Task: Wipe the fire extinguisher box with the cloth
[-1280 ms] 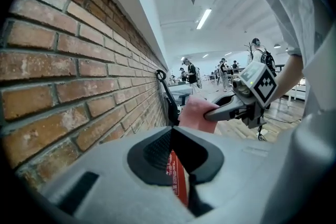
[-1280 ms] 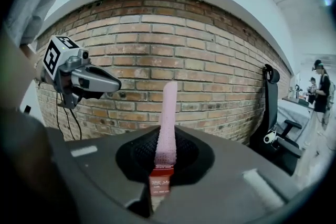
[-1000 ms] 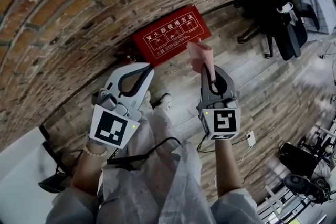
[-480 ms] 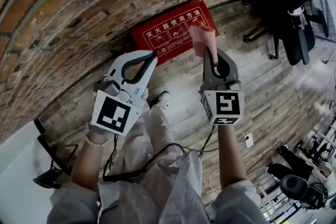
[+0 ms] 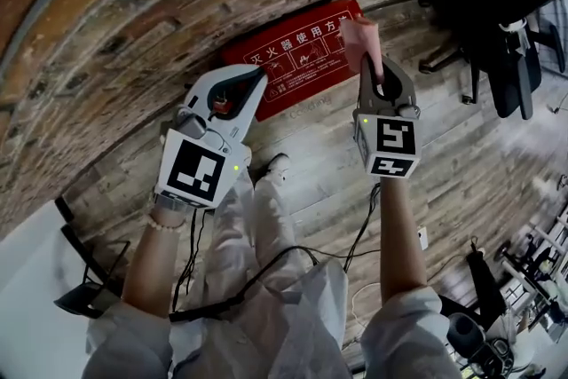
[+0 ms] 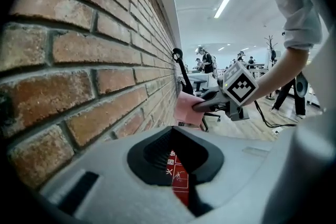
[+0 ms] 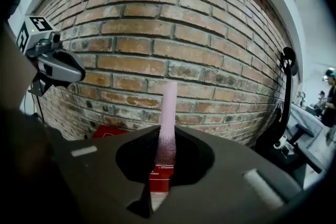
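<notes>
The red fire extinguisher box with white print stands on the floor against the brick wall. My right gripper is shut on a pink cloth, which stands over the box's right end. The left gripper, white, is shut on nothing and has its tip over the box's left part. In the right gripper view the cloth rises from the right gripper, with the box below and the left gripper at left. The left gripper view shows the box through its loop and the cloth.
A black office chair stands at the right on the wooden floor. Black cables trail across the floor by my legs. A dark stand sits at the lower left. Other people and desks show far off in the left gripper view.
Both grippers have moved forward toward the wall and the box. The cloth has gone from in front of the box to its right end. Both grippers stay shut.
</notes>
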`<state>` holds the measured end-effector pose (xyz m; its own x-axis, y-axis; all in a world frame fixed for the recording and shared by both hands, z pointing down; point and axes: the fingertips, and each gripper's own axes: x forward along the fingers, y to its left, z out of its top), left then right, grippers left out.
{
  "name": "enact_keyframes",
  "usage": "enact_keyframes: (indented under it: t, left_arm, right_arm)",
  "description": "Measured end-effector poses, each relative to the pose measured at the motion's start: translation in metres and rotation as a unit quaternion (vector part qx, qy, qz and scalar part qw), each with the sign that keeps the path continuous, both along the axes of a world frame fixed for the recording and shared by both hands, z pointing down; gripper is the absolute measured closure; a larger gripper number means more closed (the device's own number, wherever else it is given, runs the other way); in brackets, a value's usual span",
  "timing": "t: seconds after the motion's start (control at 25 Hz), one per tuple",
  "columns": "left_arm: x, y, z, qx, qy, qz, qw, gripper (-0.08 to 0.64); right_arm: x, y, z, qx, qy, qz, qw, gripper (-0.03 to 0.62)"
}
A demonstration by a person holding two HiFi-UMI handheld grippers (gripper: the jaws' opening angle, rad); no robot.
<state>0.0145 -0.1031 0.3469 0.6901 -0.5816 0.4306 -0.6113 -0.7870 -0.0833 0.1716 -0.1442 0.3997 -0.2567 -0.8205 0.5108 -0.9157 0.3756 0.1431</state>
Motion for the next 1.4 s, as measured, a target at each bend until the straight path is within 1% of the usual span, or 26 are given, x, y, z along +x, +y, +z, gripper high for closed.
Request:
enact_keyframes:
  t: [0.2,0.4,0.64,0.8,1.2,1.32,1.4]
  left_arm:
    - [-0.001,-0.011,0.011,-0.002,-0.002,0.002,1.0,0.563]
    - [-0.003,-0.017,0.023,-0.004,-0.009,-0.003,0.9999,0.563]
    - [-0.009,-0.022,0.039,-0.017,-0.003,-0.025,0.9995,0.563]
    - [-0.015,-0.025,0.049,-0.023,-0.003,-0.035,0.9991,0.563]
    - [-0.023,-0.025,0.066,-0.035,-0.001,-0.051,0.9981,0.563]
    - [-0.027,-0.025,0.067,-0.035,-0.005,-0.052,0.998,0.563]
    - [-0.03,-0.025,0.068,-0.038,-0.006,-0.053,0.9979,0.563]
  right_arm:
    - [0.008,-0.032,0.018,0.007,0.027,0.006,1.0,0.575]
    - [0.017,-0.062,0.041,0.003,0.033,0.021,0.999,0.575]
    - [0.024,-0.088,0.066,-0.008,0.073,0.017,0.997,0.575]
    - [0.032,-0.105,0.079,-0.007,0.096,0.019,0.995,0.575]
    - [0.064,-0.126,0.106,-0.025,0.16,0.03,0.986,0.575]
    - [0.071,-0.128,0.114,-0.032,0.165,0.046,0.985,0.575]
    - [0.069,-0.128,0.119,-0.036,0.168,0.048,0.984,0.575]
